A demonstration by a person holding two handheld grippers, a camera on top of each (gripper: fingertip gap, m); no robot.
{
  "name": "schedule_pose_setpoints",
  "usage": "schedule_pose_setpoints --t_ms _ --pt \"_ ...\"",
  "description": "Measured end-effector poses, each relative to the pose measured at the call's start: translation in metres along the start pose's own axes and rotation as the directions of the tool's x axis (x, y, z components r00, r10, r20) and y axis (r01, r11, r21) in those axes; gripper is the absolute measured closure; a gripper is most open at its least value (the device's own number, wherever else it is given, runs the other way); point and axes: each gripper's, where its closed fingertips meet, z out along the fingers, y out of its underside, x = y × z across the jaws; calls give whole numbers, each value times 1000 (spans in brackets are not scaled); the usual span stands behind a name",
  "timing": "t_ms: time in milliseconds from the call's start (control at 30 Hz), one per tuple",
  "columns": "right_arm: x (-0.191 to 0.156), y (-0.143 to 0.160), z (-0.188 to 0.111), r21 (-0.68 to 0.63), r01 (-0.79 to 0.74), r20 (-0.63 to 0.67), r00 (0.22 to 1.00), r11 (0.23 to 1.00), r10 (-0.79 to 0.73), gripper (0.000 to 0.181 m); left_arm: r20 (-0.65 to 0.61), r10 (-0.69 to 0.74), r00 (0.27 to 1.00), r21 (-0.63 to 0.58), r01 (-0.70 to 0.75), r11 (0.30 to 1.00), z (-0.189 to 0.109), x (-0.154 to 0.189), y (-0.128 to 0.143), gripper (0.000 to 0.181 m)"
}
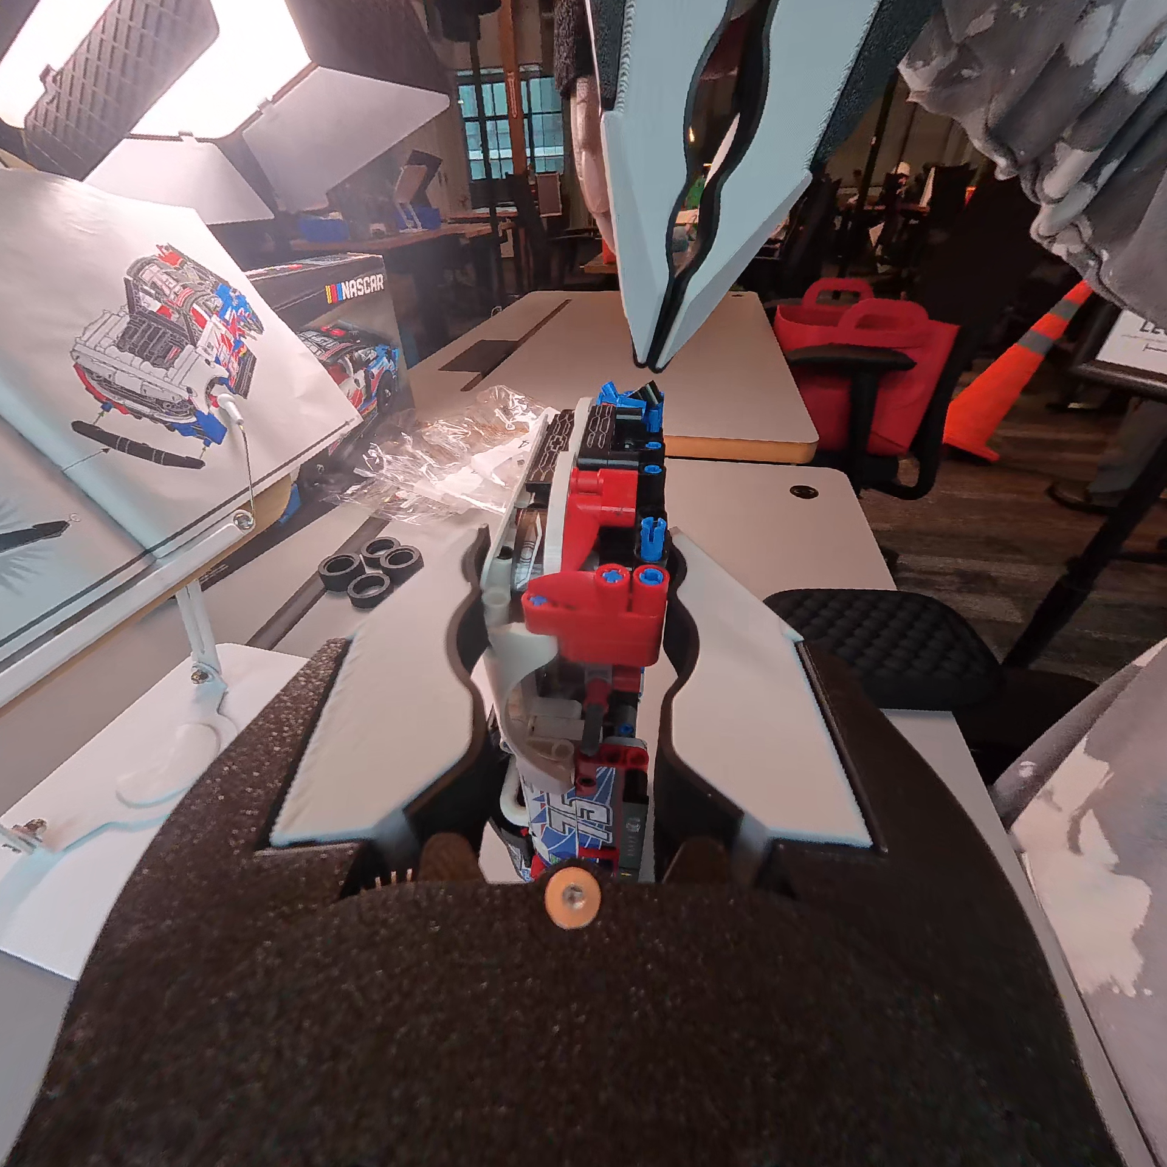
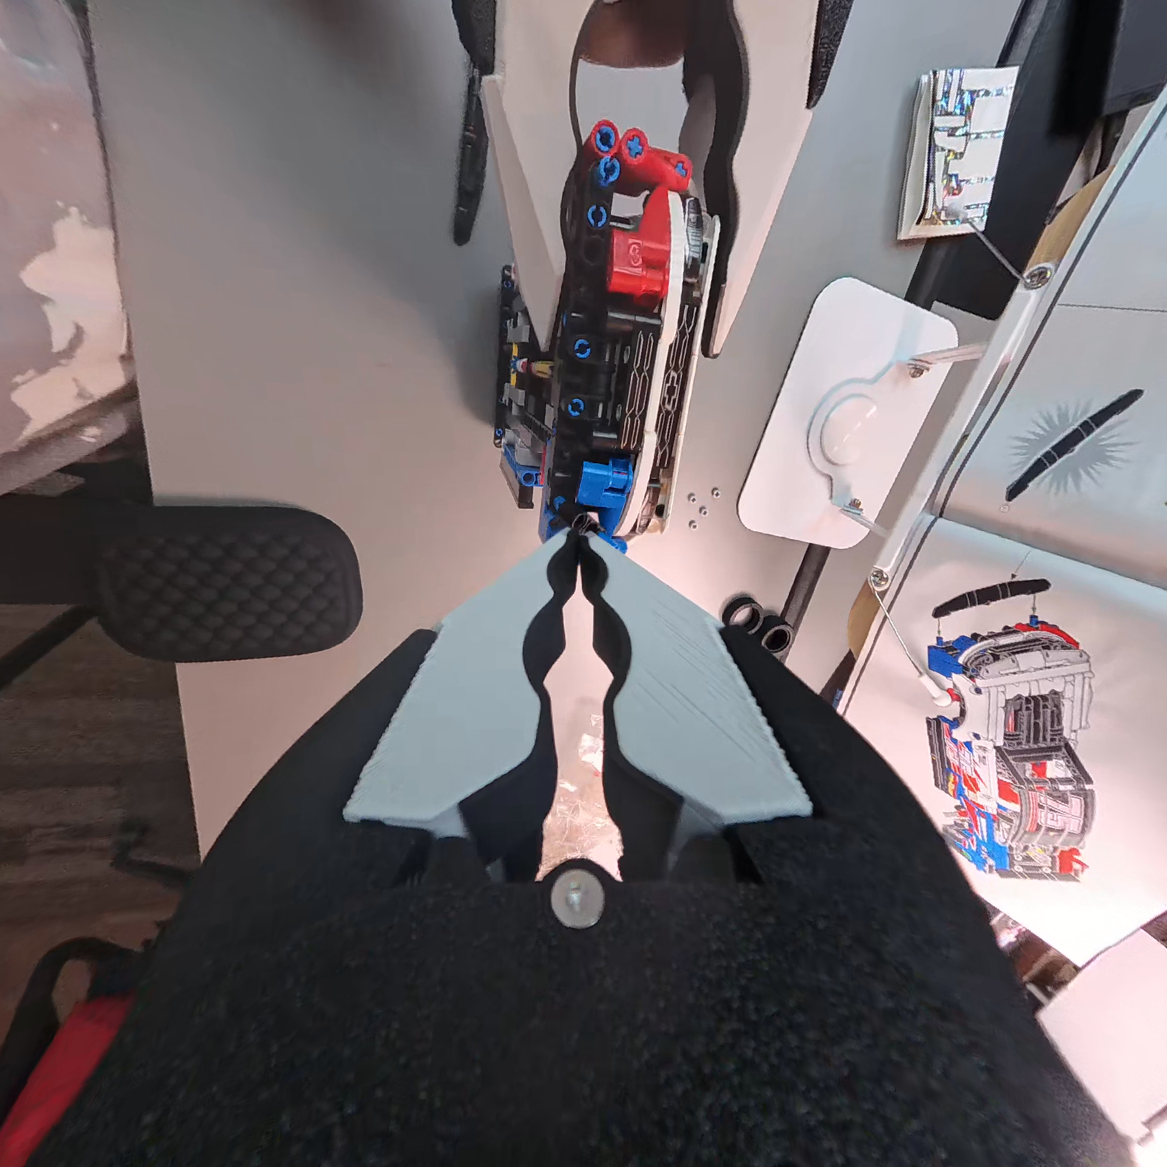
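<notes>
My left gripper (image 1: 578,537) is shut on a toy brick car model (image 1: 606,606) in red, blue, black and white, and holds it on its side above the grey table (image 1: 777,524). The model's blue end (image 1: 625,401) points away from the camera. My right gripper (image 1: 650,365) comes down from above with its jaws together, tips just over a small black piece at that blue end. In the right wrist view the right gripper (image 2: 581,530) touches the model's blue end (image 2: 600,483), and the left gripper (image 2: 628,344) clamps the model (image 2: 606,379) from the far side.
An open instruction booklet on a white stand (image 1: 158,353) (image 2: 1010,726) is at the left. Near it are a toy box (image 1: 341,316), clear plastic bags (image 1: 454,442) and several black tyres (image 1: 372,568) (image 2: 758,622). A black chair armrest (image 1: 884,644) (image 2: 227,581), red bag (image 1: 871,353) and orange cone (image 1: 1010,379) are to the right.
</notes>
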Motion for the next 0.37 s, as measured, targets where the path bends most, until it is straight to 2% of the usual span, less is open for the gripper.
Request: schedule_pose_setpoints --t_ms 33,233,367 --pt "1 0 1 -1 3 -10 1000 1000 -3 181 0 3 1000 -1 -3 1000 0 1 0 128" --pt "-9 -2 3 39 45 12 999 998 -45 161 -17 24 1000 -1 -24 1000 -1 4 0 128" --pt "-8 2 13 7 86 0 996 996 -86 164 -30 26 999 9 -25 1000 -1 5 0 128"
